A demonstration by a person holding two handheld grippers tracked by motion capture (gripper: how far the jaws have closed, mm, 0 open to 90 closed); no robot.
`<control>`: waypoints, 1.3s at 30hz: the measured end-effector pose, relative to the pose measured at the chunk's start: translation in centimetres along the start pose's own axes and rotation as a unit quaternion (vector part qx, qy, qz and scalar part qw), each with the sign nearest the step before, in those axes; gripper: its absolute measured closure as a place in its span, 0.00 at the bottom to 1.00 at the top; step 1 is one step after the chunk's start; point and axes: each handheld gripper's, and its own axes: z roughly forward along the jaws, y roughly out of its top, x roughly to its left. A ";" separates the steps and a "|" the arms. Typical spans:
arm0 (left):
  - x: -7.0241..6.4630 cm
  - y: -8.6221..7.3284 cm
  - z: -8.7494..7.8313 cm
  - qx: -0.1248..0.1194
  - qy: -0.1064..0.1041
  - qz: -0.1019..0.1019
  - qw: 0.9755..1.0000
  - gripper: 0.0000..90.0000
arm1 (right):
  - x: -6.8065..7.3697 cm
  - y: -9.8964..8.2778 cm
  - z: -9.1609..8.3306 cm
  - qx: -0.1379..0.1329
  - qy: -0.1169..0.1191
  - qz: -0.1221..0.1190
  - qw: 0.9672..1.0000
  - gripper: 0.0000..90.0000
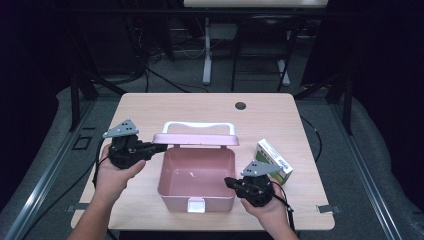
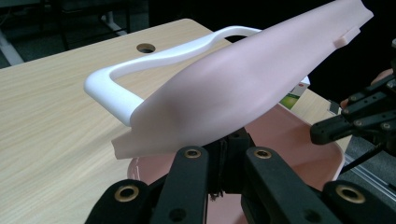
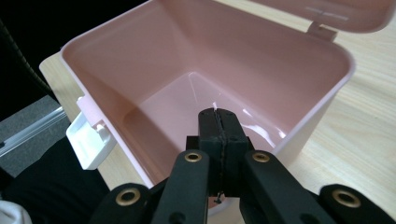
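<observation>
High view puts your pink box [image 1: 196,175] near the front edge of the pale wood-grain worktop [image 1: 150,107], its hinged lid [image 1: 195,138] raised over the back wall and the white handle [image 1: 199,126] behind that. A white latch [image 1: 195,204] hangs on the box's front wall. Your left tool [image 1: 159,147] sits at the box's left back corner, jaws pinched on the lid's left edge. Your right tool [image 1: 228,182] is at the box's right front corner; the right gripper view shows its jaws pressed together with nothing between them, tip just over the rim above the bare inside. A green-and-white carton [image 1: 273,160] lies just right of the box. Behind the box, a round cable hole [image 1: 240,105] breaks the worktop's far edge. Beyond lie grey floor, dark drapes and another table's legs [image 1: 207,50].
</observation>
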 end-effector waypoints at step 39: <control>1.8 2.7 0.7 -0.005 0.021 -0.008 1.000 1.00 | 0.2 -1.0 1.4 0.031 0.016 -0.006 0.999 1.00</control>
